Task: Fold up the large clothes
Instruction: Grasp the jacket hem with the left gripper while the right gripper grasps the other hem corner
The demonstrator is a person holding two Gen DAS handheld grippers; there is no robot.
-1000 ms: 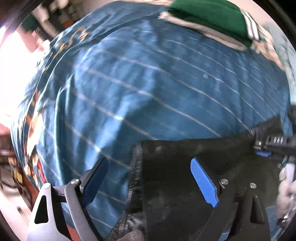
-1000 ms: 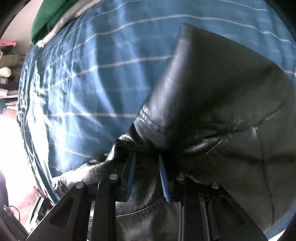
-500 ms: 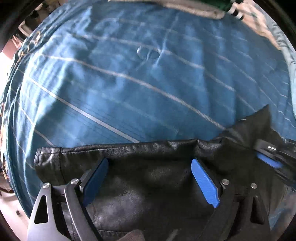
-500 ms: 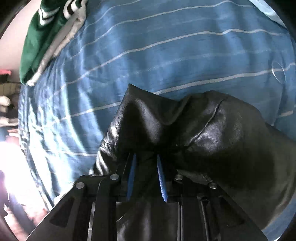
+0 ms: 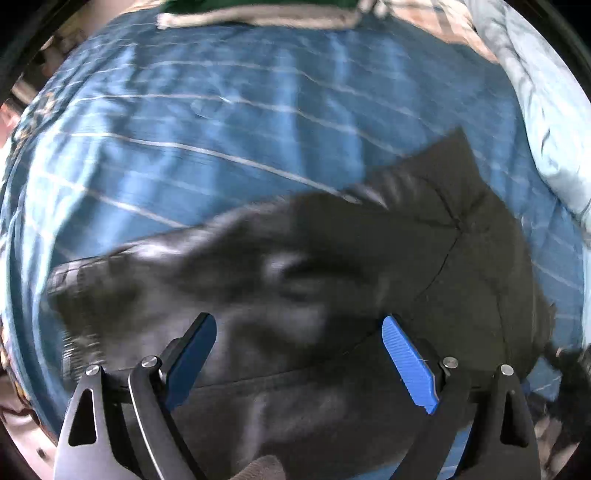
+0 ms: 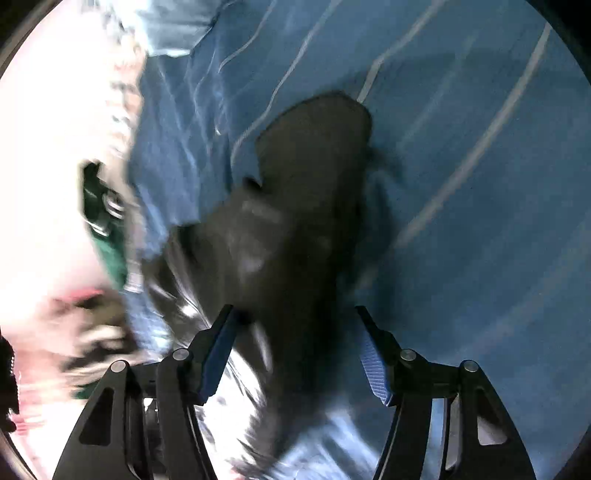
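A black leather garment (image 5: 332,266) lies spread on a blue striped bedsheet (image 5: 221,129). My left gripper (image 5: 299,350) is open, its blue pads wide apart just above the garment, holding nothing. In the right wrist view the same garment (image 6: 295,221) stretches away from me as a long dark shape, motion-blurred. My right gripper (image 6: 295,350) is open, its jaws apart over the near end of the garment, not clamped on it.
A green and white garment (image 5: 258,11) lies at the far edge of the bed, also in the right wrist view (image 6: 107,229) at left. A pale blue quilt (image 5: 535,110) is bunched at the right. The bed's left edge (image 6: 136,166) drops off to a bright room.
My right gripper has opened and let go of the black garment, and its view swung sharply. The garment now lies flatter and wider under my left gripper, which stayed open.
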